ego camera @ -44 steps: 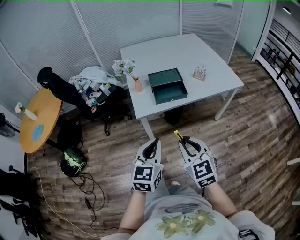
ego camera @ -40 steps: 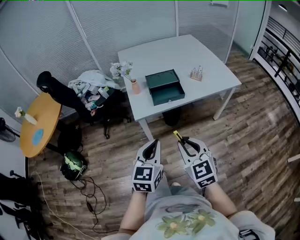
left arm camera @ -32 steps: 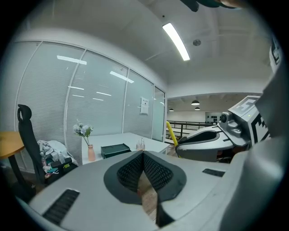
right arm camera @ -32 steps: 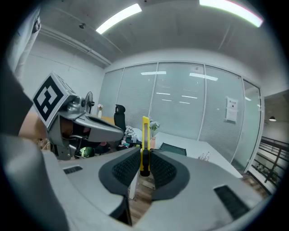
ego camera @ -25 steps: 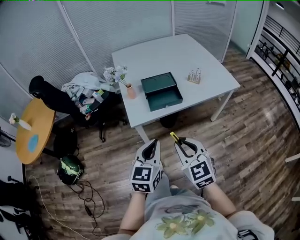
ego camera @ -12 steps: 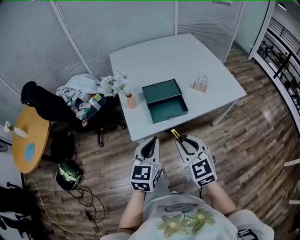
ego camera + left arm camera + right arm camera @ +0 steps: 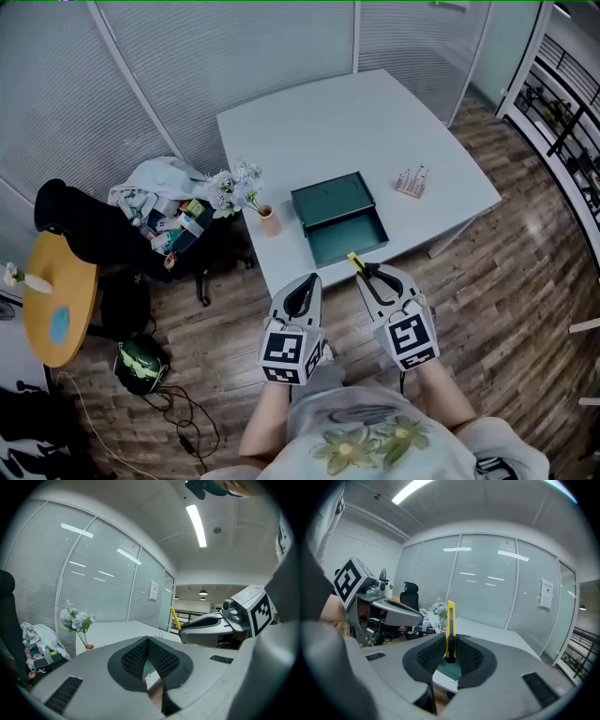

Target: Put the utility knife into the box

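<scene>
A dark green box [image 7: 339, 217] lies open on the white table [image 7: 309, 117], near its front edge. My right gripper [image 7: 369, 273] is shut on a yellow utility knife [image 7: 354, 262], whose tip sticks out toward the box. In the right gripper view the utility knife [image 7: 450, 630] stands upright between the black pads, with the box's teal inside [image 7: 451, 670] showing below it. My left gripper [image 7: 302, 292] hovers beside the right one, just short of the table edge, shut with nothing in it. Both are held at waist height by the person's hands.
A small vase with flowers [image 7: 267, 220] stands left of the box, and a little rack of tubes [image 7: 411, 181] right of it. A chair piled with clothes [image 7: 159, 211], a round wooden table [image 7: 58, 300], a green helmet [image 7: 141, 361] and floor cables lie left.
The person has walked up to the table, so the box now lies just ahead of both grippers. The knife stays in the right gripper. Neither jaw pair changed.
</scene>
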